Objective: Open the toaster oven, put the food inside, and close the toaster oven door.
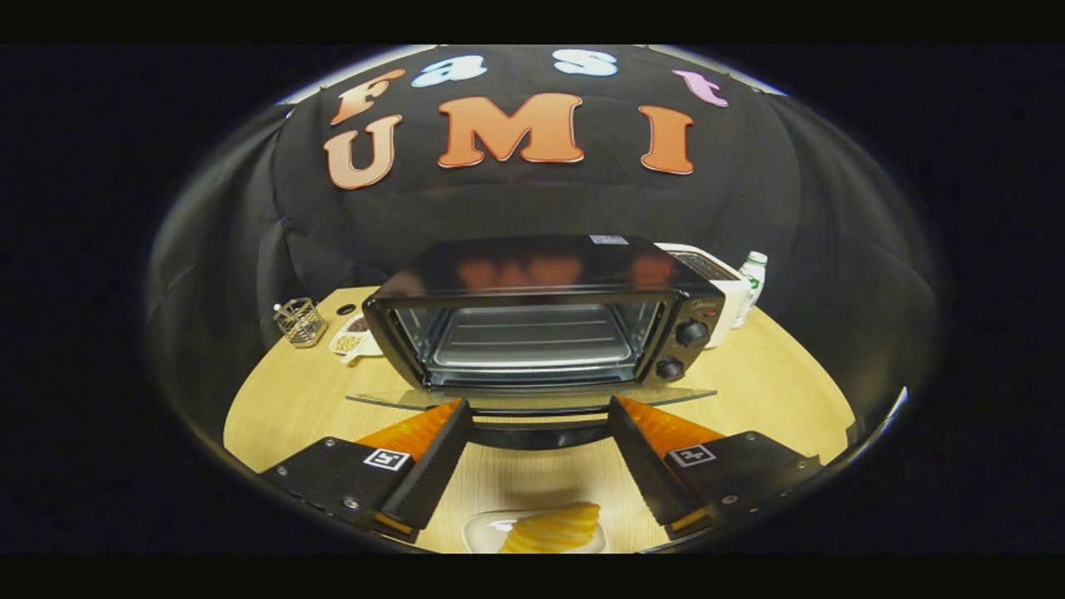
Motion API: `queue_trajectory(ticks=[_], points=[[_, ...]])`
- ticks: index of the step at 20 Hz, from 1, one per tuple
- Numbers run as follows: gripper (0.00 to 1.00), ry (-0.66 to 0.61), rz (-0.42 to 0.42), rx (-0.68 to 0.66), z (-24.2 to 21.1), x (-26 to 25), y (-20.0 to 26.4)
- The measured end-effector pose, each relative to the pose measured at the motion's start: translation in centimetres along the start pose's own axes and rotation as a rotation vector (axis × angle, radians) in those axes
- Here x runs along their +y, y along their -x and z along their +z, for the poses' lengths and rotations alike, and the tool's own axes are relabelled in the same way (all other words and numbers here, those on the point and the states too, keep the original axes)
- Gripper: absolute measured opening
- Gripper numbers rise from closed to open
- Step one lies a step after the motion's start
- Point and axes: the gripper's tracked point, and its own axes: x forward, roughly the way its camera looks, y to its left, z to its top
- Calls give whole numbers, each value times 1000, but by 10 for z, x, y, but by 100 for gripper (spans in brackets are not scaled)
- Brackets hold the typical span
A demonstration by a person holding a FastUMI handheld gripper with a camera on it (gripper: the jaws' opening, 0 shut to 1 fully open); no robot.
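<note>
Spread wide and empty, my gripper (539, 420) hovers at the toaster oven (541, 316) door (532, 398), already dropped flat, so I should back down squarely over the food (553, 528), perhaps pastry, on its plate (482, 529) below.

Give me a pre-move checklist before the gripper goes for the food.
1. Toaster oven door open and lying flat: ok.
2. Rack inside free of items: ok.
3. Hand-held gripper open, fingers apart and holding nothing: ok.
4. Food on its plate, below and between the fingers: ok.
5. Door handle just ahead of the fingertips, contact or gap: cannot tell.
6. Food already inside the oven: not ok.
</note>
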Motion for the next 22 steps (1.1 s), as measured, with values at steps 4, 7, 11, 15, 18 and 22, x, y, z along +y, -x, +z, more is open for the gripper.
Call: queue_trajectory(ticks=[4, 7, 11, 15, 18, 22], points=[[97, -5, 0, 39, -26, -2, 10], [97, -6, -1, 68, -40, -2, 11], [97, -47, -3, 110, -60, -3, 13], [97, -78, -4, 149, -91, -2, 10], [96, -55, -7, 180, -102, -4, 9], [96, -20, -10, 217, -117, -2, 2]])
